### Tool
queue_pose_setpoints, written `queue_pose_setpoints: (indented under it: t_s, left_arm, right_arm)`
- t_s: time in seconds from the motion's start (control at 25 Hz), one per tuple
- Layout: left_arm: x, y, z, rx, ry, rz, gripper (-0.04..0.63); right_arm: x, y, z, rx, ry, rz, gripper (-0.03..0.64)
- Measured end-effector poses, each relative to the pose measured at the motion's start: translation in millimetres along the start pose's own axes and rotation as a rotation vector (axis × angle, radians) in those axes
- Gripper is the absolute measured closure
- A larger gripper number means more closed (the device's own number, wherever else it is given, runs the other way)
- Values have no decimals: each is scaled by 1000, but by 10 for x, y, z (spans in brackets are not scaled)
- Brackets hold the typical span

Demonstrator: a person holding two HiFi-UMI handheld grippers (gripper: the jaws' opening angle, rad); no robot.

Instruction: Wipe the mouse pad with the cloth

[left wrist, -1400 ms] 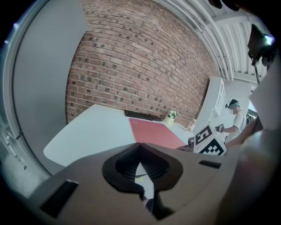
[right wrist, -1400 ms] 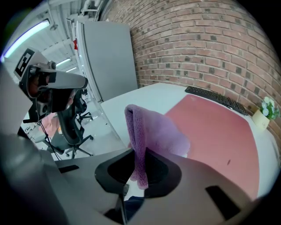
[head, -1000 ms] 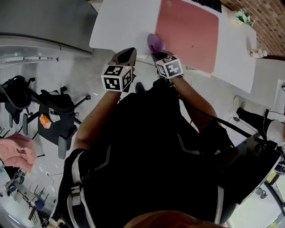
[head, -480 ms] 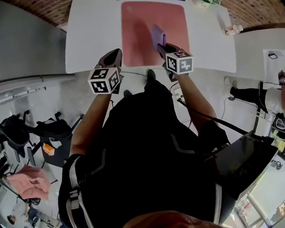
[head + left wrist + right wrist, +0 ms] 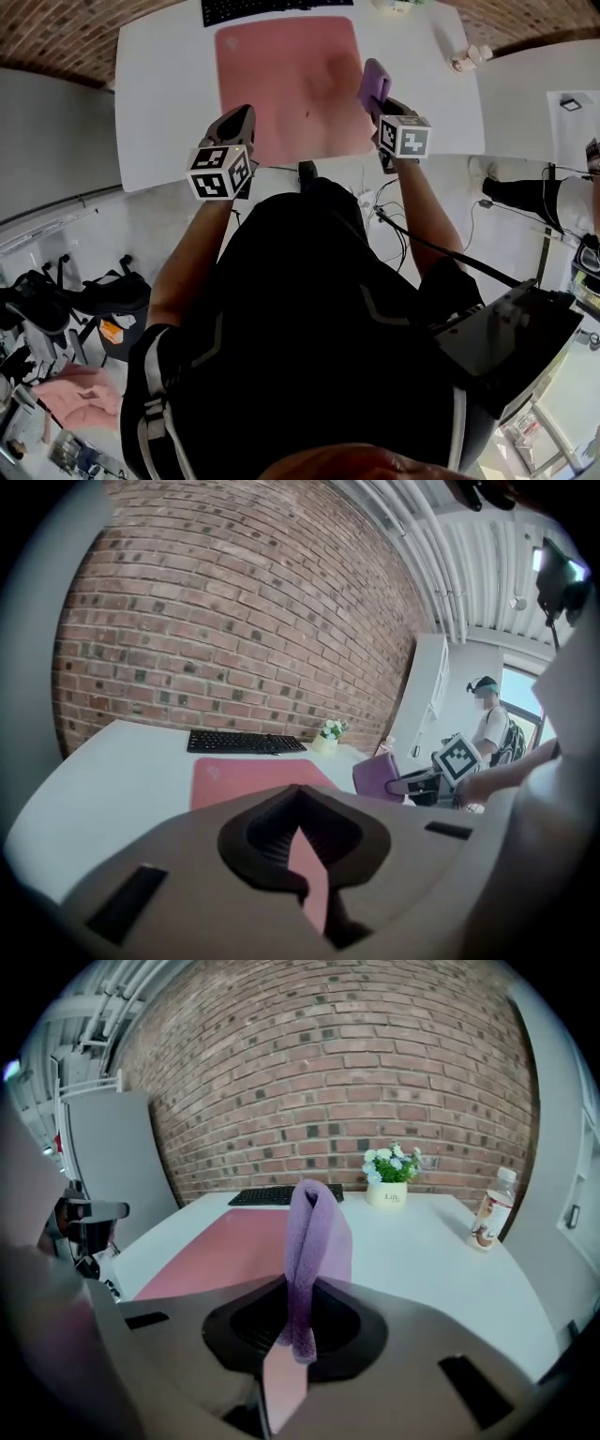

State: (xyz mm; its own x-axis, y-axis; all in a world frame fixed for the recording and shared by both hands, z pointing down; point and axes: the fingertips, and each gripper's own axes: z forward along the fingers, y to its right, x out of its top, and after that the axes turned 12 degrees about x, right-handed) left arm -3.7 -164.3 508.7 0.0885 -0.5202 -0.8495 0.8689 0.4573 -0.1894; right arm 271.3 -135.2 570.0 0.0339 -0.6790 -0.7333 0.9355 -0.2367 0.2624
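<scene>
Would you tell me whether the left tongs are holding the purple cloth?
No, the left tongs are shut with nothing between them, while the purple cloth is pinched in the right tongs.

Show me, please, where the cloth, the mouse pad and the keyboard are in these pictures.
cloth (image 5: 314, 1241): right gripper view, its folded middle.
mouse pad (image 5: 281, 84): head view, bare centre.
keyboard (image 5: 246, 742): left gripper view, middle keys.
</scene>
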Motion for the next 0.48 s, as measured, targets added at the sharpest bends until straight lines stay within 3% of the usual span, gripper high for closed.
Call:
queue_pose_setpoints:
  t_s: [0.12, 0.28, 0.48]
  left_arm:
    - [66, 143, 166, 8, -10, 23, 592]
    - [147, 283, 360, 21, -14, 28, 592]
    - [178, 352, 493, 47, -6, 30, 592]
  right_arm:
    - [-36, 313, -39, -42, -19, -16, 558]
    - [-117, 551, 16, -99, -137, -145, 558]
    - [-415, 439, 337, -3, -261, -186, 558]
